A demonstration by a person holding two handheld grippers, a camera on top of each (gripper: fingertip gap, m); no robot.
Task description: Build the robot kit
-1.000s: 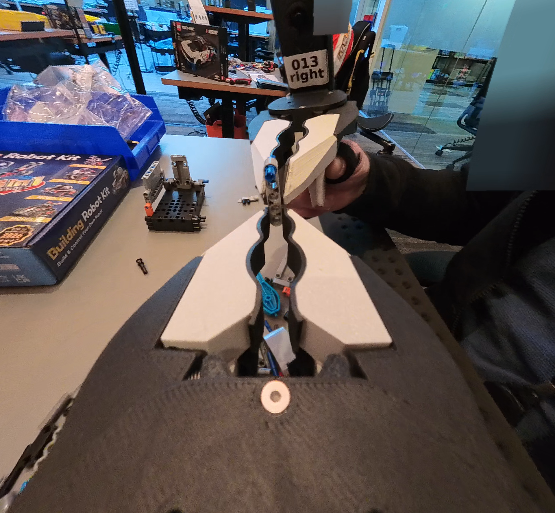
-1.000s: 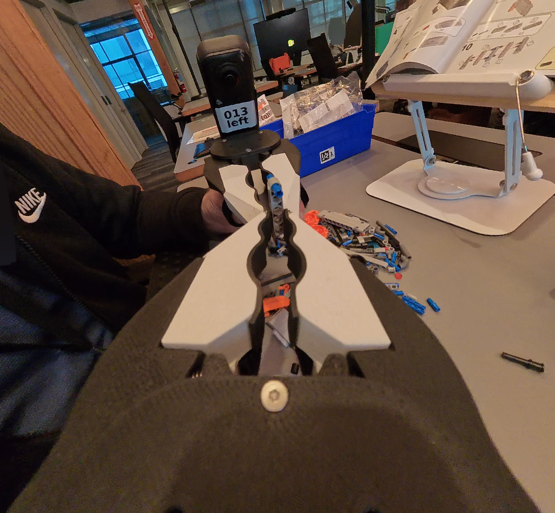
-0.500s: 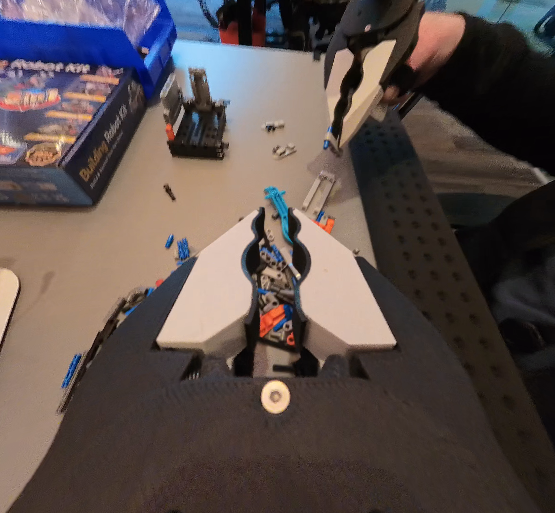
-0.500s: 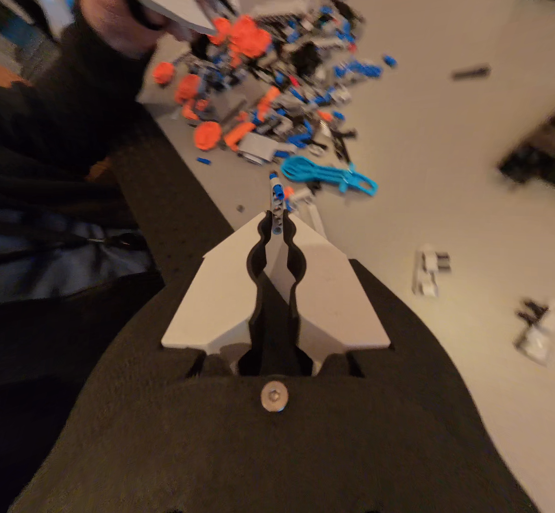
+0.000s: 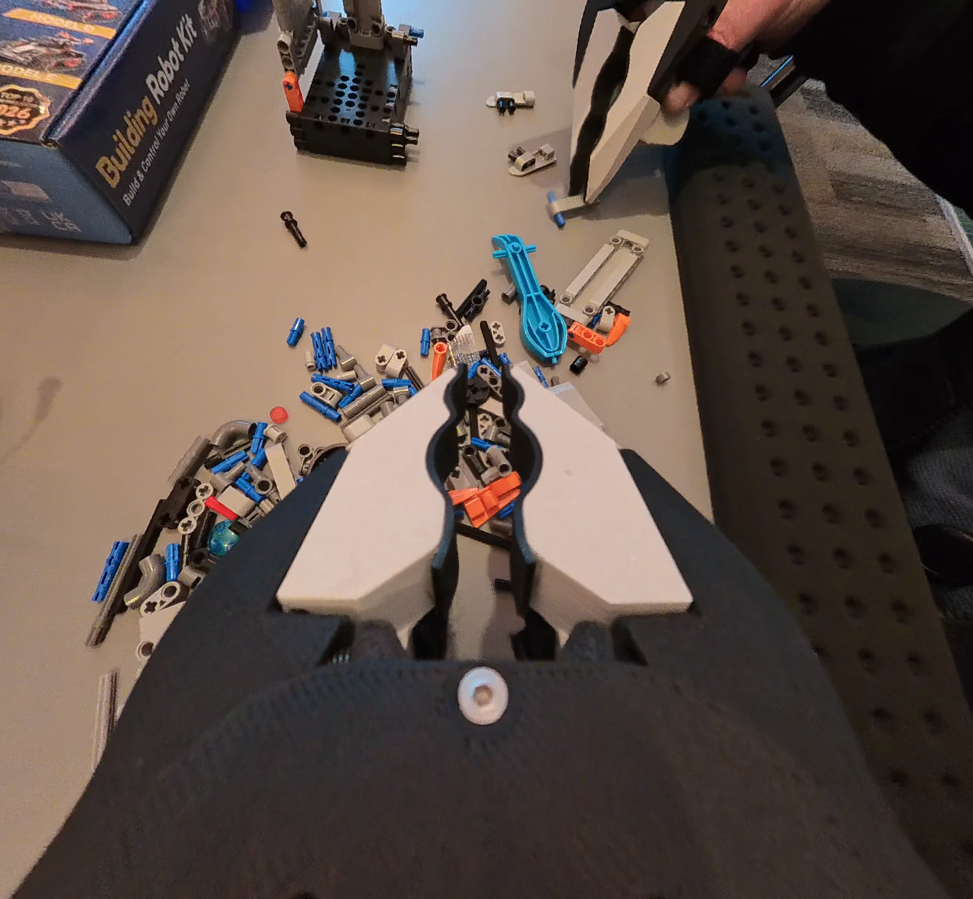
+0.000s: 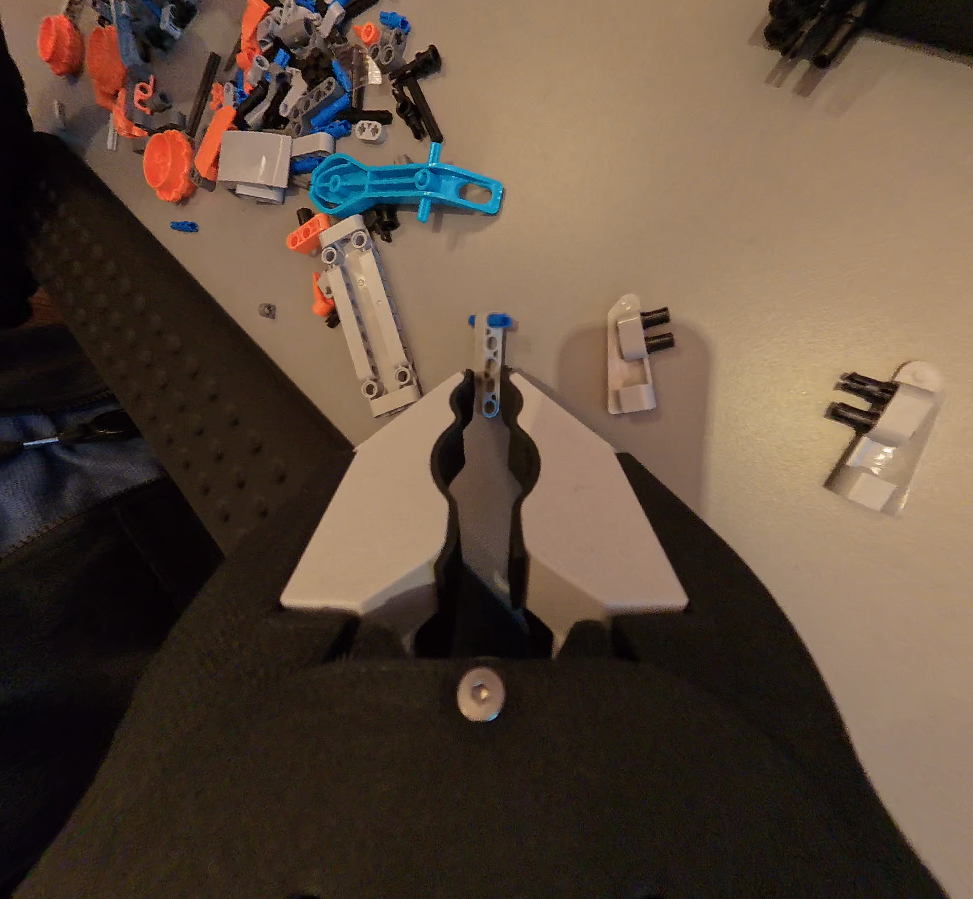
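Both grippers dropped tableward; left gripper gapes empty, right gripper pinches grey beam.

We see a grey table bearing a heap of small building pieces, a turquoise lever, a black frame assembly and a printed box.

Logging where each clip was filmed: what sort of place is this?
Probably a hobby or lab workbench: a grey table strewn with loose building-kit parts, a half-built black frame and a kit box.
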